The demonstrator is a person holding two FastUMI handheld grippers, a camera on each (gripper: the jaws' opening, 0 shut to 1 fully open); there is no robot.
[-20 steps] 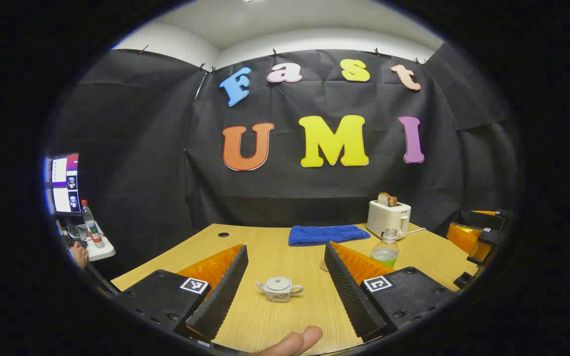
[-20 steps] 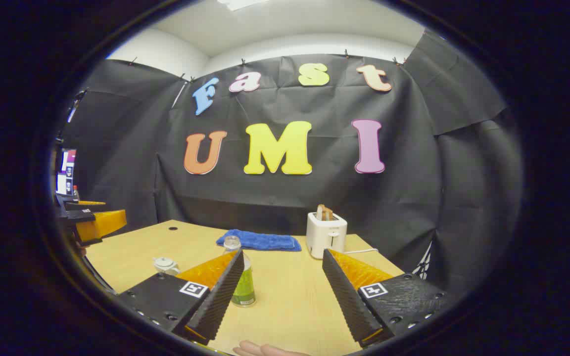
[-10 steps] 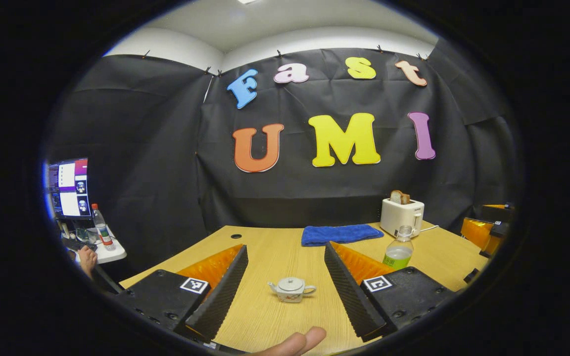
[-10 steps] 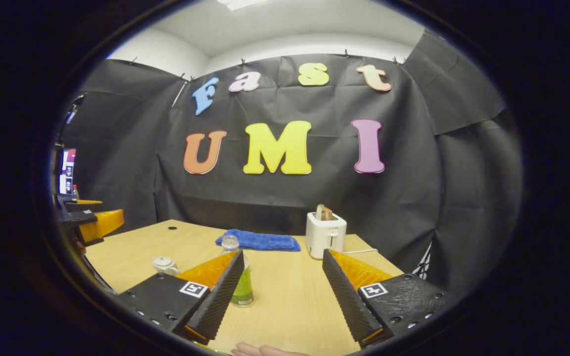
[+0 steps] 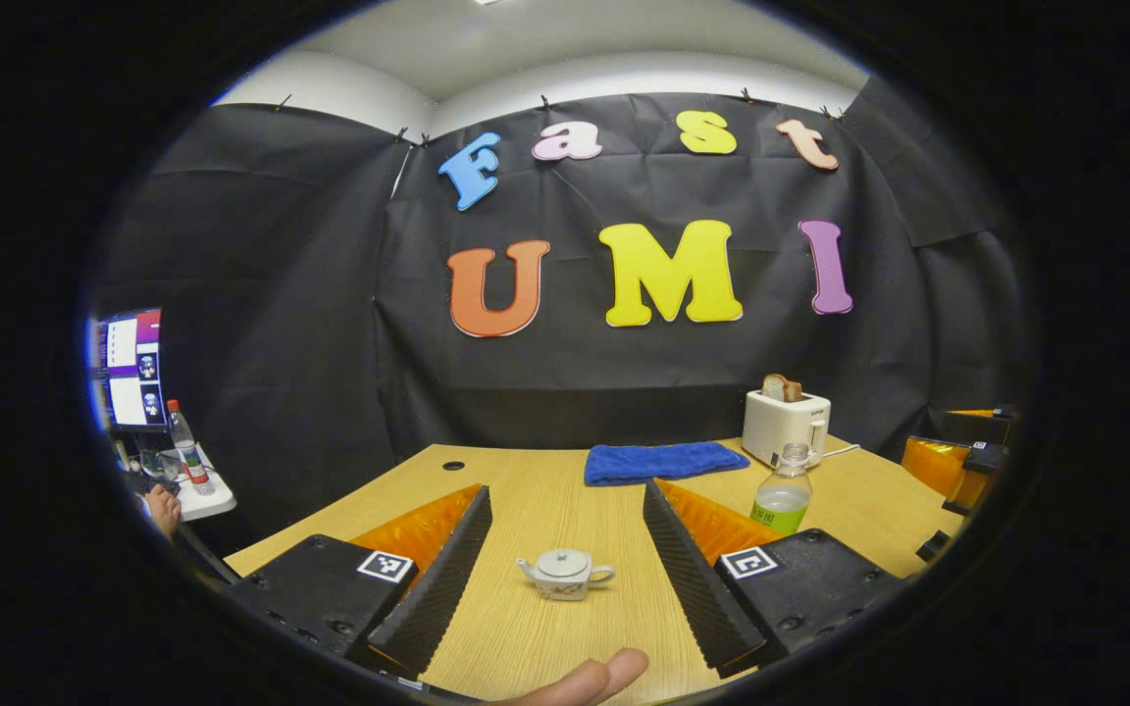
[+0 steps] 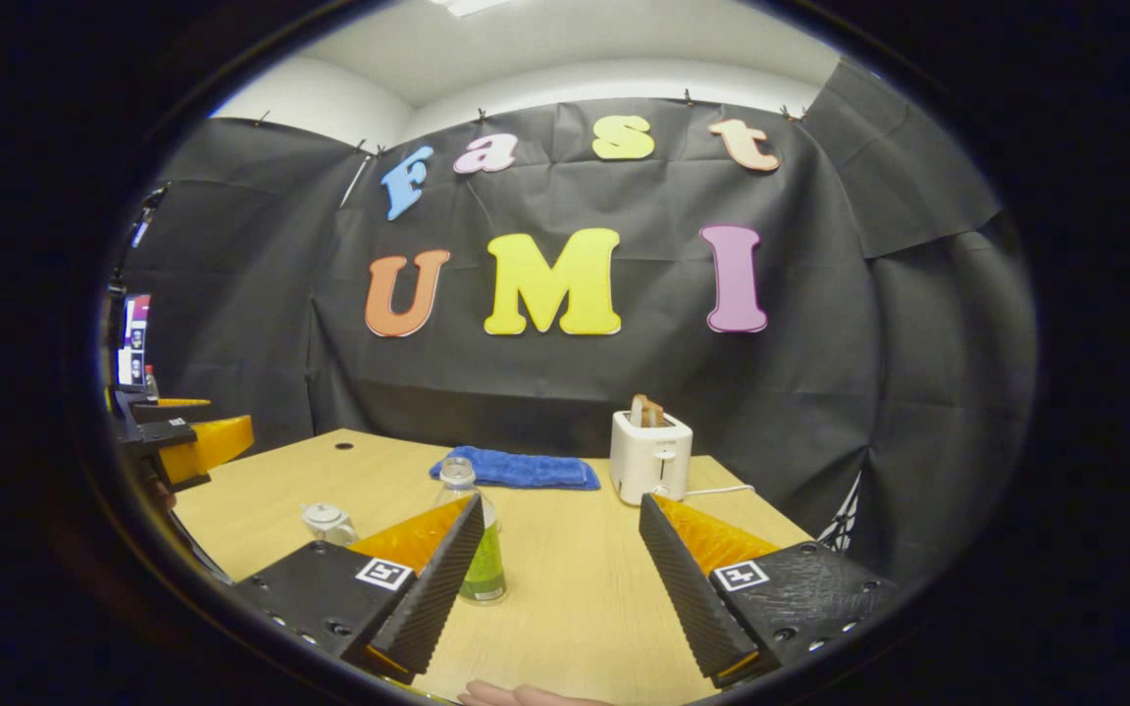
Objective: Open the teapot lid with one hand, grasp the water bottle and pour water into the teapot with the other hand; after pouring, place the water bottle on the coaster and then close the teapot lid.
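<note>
Because no step of the task has yet been carried out, both tools are held back from the table (image 5: 545, 500) with their fingers spread wide and nothing between them. In the left gripper view, the left gripper (image 5: 565, 579) frames the teapot (image 5: 565, 574) at lower centre of the frame; this alignment suggests that this hand is assigned to the lid (image 5: 563, 562), which sits closed on the pot. The right gripper (image 6: 560, 579), in the right gripper view, has the water bottle (image 6: 480, 549) just inside its left finger at lower left of centre, partly hidden behind that finger; the bottle is off the centreline, so a sideways correction appears necessary before a grasp.

The teapot is small, pale and rounded, with a spout toward the left of the left gripper view, a handle toward the right, and a faint pattern low on its body. Its lid knob is small; a narrow, centred pinch is advised. The water bottle stands upright, clear and uncapped, with greenish liquid in its lower part. It stands at right of centre in the left gripper view, near the white toaster (image 5: 786, 427) and the blue cloth (image 5: 658, 461), well apart from the teapot. The coaster cannot be identified with certainty.
</note>
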